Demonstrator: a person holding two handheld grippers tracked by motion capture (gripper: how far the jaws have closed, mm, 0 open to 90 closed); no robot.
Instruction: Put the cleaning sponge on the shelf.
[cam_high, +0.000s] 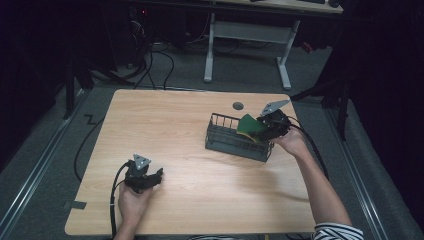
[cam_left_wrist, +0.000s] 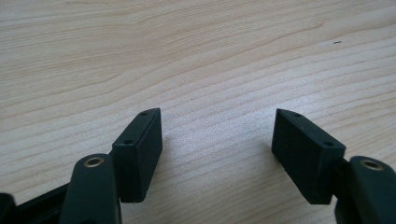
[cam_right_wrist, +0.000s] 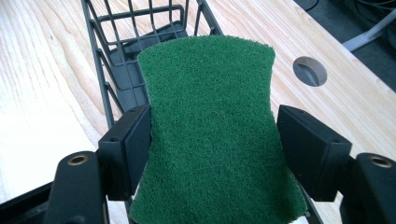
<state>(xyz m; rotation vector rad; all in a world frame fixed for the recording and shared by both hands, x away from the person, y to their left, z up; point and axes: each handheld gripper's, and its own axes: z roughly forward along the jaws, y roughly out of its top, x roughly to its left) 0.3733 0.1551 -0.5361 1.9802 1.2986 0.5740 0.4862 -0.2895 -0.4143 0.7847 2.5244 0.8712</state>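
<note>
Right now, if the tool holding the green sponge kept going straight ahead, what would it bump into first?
Probably the wire basket: the right tool points along its length with the green sponge between its jaws, sticking out over it. Depth is hard to judge.

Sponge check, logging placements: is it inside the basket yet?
Not fully: the sponge lies tilted over the basket rim, between the right gripper pads.

Rack (cam_high: 235, 142) right of centre on counter (cam_high: 175, 130); pad (cam_high: 251, 126) over its right end; left tongs (cam_high: 159, 174) near-left.
</note>
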